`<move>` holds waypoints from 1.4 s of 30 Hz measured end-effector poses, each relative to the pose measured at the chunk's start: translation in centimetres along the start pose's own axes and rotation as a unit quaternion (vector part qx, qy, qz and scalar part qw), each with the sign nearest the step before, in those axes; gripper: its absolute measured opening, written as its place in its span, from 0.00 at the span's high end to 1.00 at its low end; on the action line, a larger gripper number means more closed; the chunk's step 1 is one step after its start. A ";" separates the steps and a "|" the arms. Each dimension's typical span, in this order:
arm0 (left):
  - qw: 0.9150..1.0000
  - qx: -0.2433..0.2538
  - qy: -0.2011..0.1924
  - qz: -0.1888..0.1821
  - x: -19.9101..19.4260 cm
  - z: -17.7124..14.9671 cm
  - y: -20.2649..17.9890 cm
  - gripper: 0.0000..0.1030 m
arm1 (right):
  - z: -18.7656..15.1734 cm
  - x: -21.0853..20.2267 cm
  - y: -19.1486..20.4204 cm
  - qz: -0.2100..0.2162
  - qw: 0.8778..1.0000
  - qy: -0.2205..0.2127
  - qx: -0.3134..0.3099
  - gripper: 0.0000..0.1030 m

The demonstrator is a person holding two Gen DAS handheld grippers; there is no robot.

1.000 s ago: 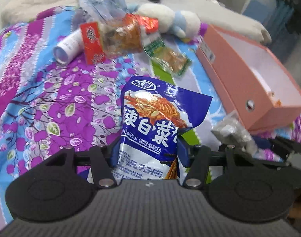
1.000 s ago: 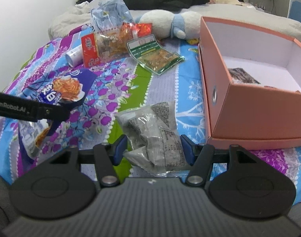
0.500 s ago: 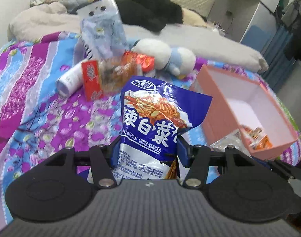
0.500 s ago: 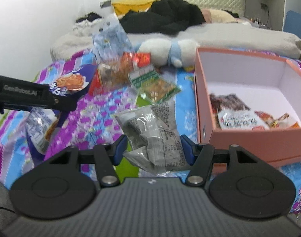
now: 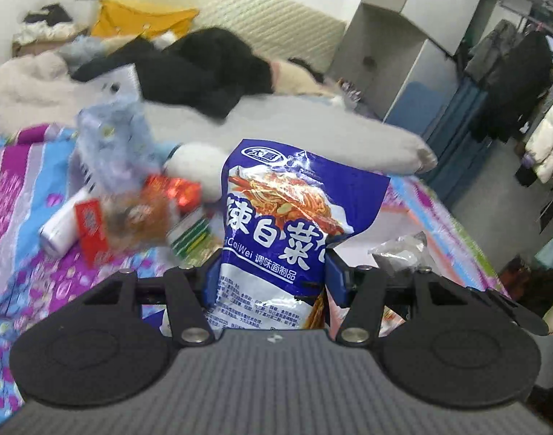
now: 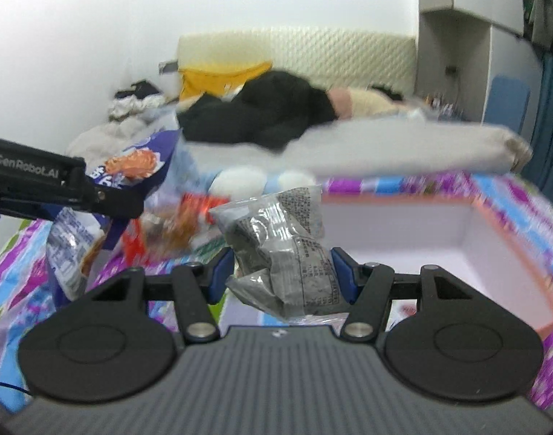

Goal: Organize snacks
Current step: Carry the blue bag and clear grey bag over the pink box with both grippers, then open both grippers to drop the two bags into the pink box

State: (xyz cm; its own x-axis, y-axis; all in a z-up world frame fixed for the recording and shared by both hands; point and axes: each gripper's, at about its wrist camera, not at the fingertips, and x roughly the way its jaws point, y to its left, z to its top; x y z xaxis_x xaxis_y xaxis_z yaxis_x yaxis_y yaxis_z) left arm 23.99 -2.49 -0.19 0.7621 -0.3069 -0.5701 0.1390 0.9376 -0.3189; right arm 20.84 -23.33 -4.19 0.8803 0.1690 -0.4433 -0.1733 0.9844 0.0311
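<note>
The left claw (image 5: 271,275) is clamped on a blue snack pouch (image 5: 291,217), which is held upright between the blue pads by its lower half, clear of the bed. The right claw (image 6: 282,273) is clamped on a crumpled grey packet (image 6: 283,250), gripped across its middle with its top standing free. In the right wrist view the pink box (image 6: 494,239) is seen at about two o'clock from the grey packet, open-topped, on the patterned bedspread (image 6: 439,185); something is seen in the near part of the box, but it is too blurred to be named. The left claw and its blue pouch are seen at nine o'clock in that view.

Both bags are judged light, soft and crinkly, with slick film that could slide under a weak pinch. A hold low and across the full width, as is taken now, is judged sound, since the filled body gives the pads something to bite; the thin sealed edges would be likelier to slip or fold.

More snacks are left on the bed at ten o'clock in the left wrist view: a red packet (image 5: 138,214), a green-labelled packet (image 5: 193,235) and a white tube (image 5: 61,228), near a plush toy (image 5: 196,166).
</note>
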 end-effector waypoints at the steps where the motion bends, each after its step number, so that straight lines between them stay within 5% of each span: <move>1: 1.000 0.001 -0.004 -0.007 0.0 0.7 -0.6 0.40 | 0.6 -0.2 -0.4 -0.004 1.000 -0.007 -0.001 0.40; 7: 0.999 0.017 -0.024 -0.031 1.1 3.8 -3.9 0.40 | 3.8 -1.0 -3.3 -0.029 0.998 -0.047 0.013 0.40; 11: 0.999 0.015 -0.001 -0.048 3.8 4.9 -5.7 0.40 | 4.6 -0.1 -5.6 -0.047 0.998 -0.042 0.023 0.40; 19: 0.996 0.047 0.065 -0.046 12.0 4.3 -8.7 0.39 | 1.7 5.0 -11.1 -0.091 0.994 0.045 0.048 0.40; 28: 0.979 0.091 0.183 -0.027 22.0 1.0 -11.5 0.39 | -2.3 10.2 -14.8 -0.070 0.982 0.156 0.076 0.40; 34: 0.973 0.114 0.201 -0.012 23.7 -0.3 -12.1 0.38 | -3.7 11.5 -15.2 -0.068 0.977 0.187 0.073 0.40; 37: 0.971 0.127 0.200 -0.005 23.8 -0.4 -11.5 0.21 | -4.2 11.3 -15.1 -0.065 0.977 0.185 0.082 0.40; 40: 0.976 0.119 0.183 0.005 22.7 -0.3 -10.9 0.19 | -4.5 11.3 -15.2 -0.070 0.979 0.174 0.083 0.24; 42: 0.979 0.115 0.171 0.013 21.8 0.2 -10.5 0.18 | -4.5 10.8 -15.3 -0.069 0.980 0.167 0.088 0.23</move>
State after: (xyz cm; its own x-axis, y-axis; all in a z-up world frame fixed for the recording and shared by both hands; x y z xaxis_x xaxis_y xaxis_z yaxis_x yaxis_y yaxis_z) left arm 39.26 -19.03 -9.12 0.5167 -0.2833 -0.8080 0.2909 0.9456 -0.1455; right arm 31.02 -36.78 -13.47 0.6910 0.0378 -0.7218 0.0413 0.9949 0.0917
